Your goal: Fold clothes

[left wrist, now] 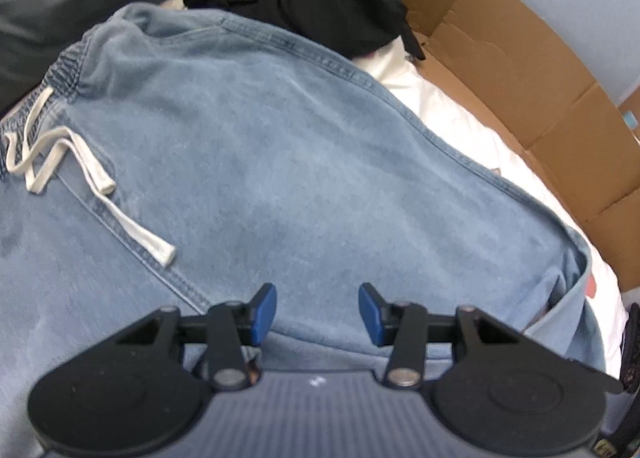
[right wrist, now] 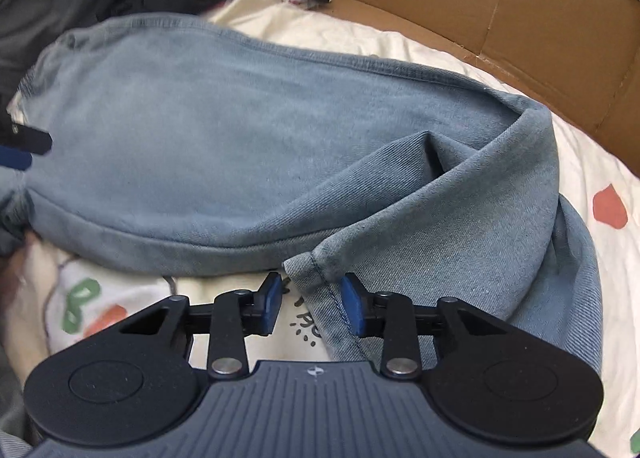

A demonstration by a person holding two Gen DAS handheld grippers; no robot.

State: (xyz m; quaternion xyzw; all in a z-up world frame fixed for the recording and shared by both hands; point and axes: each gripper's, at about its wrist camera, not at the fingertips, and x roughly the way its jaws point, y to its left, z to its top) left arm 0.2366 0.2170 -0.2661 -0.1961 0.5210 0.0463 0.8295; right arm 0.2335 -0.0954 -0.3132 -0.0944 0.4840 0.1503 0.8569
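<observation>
Denim, pale blue and soft, fills most of both views: a pair of light blue drawstring trousers [left wrist: 288,162] lies spread on a cream bedsheet [right wrist: 592,162] printed with red and green shapes. In the left wrist view the elastic waistband sits at about ten o'clock, its white drawstring [left wrist: 76,162] trailing loose toward the centre. The cloth is already doubled over itself, with a long folded edge running from twelve o'clock down to four o'clock. In the right wrist view the far end of the garment is bunched, one hem corner turned up into a ridge at about three o'clock, so this fold looks unfinished.

A flattened cardboard box [left wrist: 532,70] stands along the bed's edge at one to three o'clock. A heap of dark clothes [left wrist: 316,2] waits at twelve o'clock, apparently still to be folded.

The left gripper [left wrist: 318,316] hangs over the denim at six o'clock, its blue pads spread with nothing pinched between them. The right gripper [right wrist: 310,304] sits at six o'clock with a stitched hem corner lying between its pads; they stand apart and do not yet press on it.

By my judgement the trousers are roughly half folded, and smoothing plus another fold remain.
</observation>
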